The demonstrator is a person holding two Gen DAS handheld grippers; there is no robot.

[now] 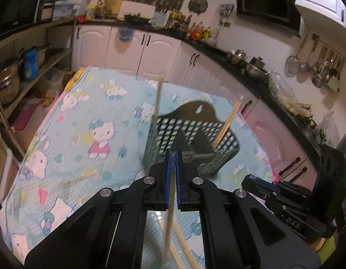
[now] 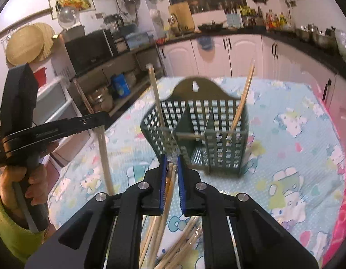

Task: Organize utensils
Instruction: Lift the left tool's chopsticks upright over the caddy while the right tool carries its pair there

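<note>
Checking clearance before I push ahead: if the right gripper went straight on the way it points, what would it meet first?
Most likely the green utensil basket: the right gripper, shut on chopsticks, points at its near left corner, close ahead, though depth is hard to judge.

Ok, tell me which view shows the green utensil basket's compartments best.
The right wrist view: the green utensil basket faces it nearly head-on, so its dividers and the chopstick inside show. The left wrist view catches the basket at an angle, blurred, partly behind the left gripper.
</note>
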